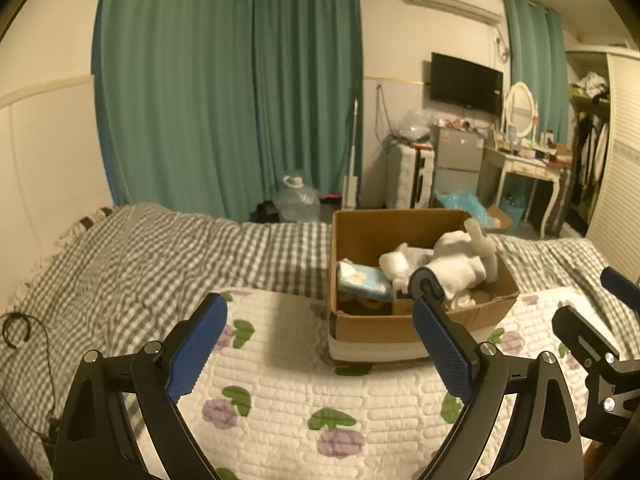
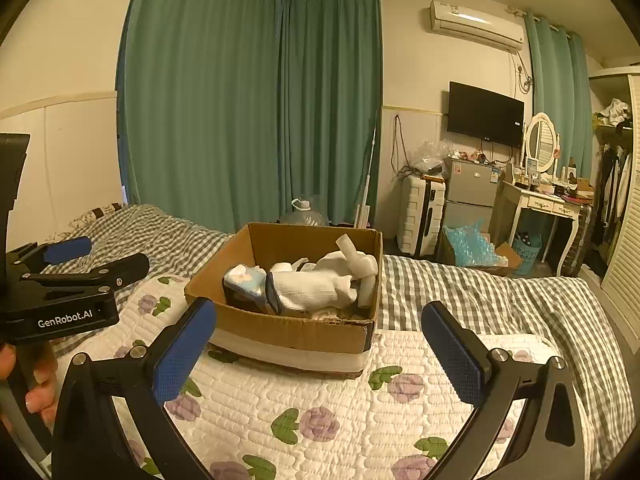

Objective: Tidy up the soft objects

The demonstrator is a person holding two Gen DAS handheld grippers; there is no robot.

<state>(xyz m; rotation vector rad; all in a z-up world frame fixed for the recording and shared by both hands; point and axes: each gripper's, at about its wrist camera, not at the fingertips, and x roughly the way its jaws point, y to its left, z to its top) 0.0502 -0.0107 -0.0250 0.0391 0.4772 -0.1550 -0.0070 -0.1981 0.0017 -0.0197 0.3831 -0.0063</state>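
Right wrist | tongs (image 2: 320,336) wide apart | cardboard box (image 2: 296,330) near edge just ahead

The cardboard box (image 2: 288,326) stands on the floral quilt (image 2: 320,408), open at the top; access is from above only, its four walls blocking entry from the sides. White soft items (image 2: 320,286) and a blue pack (image 2: 244,280) fill most of its floor. Bare quilt lies between the box and the near edge of the bed. The gingham cover (image 1: 132,256) toward the bed's left edge is unobstructed; a black cable (image 1: 16,330) lies at that edge.
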